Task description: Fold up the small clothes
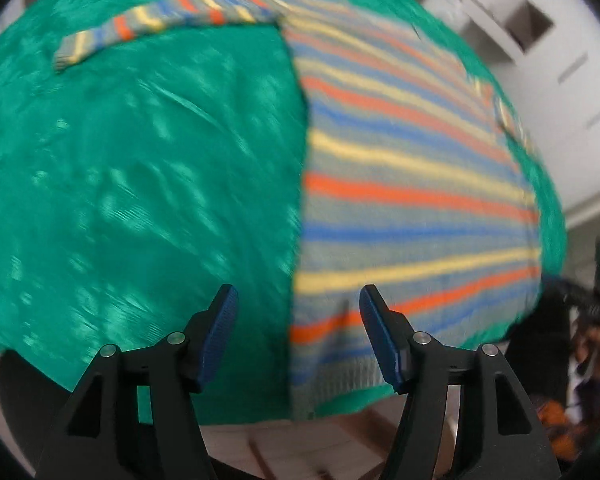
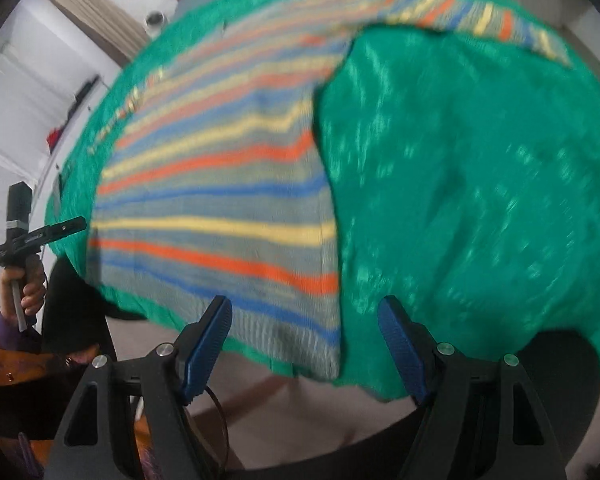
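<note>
- We start in the left wrist view: a green cloth [image 1: 140, 168] covers the surface, with white walls and cabinets blurred at 1 to 2 o'clock beyond it.
- The striped sweater [image 1: 412, 184] lies flat on that cloth, filling the picture from centre to 3 o'clock; one sleeve [image 1: 168, 28] stretches away toward 11 o'clock.
- Our left tongs [image 1: 298, 304] stand spread with nothing between the pads, and they sit right over the sweater's side edge near its ribbed hem [image 1: 340, 376] at 6 o'clock.
- That side edge runs from 6 toward 12 o'clock, straight ahead of the tongs, so we judge the long axis lies along their pointing line.
- In the right wrist view the same green cloth fills 12 to 4 o'clock, with curtains and a white wall at 10 o'clock.
- The sweater sits from centre toward 9 o'clock, its other side edge running up from 6 o'clock.
- Our right tongs [image 2: 304, 316] are spread and empty, poised over the hem corner [image 2: 332, 352].
- The left gripper's handle and the hand [image 2: 28, 288] holding it show at 8 o'clock, beside the far hem corner.
- We judge each hand equally near its own corner.
</note>
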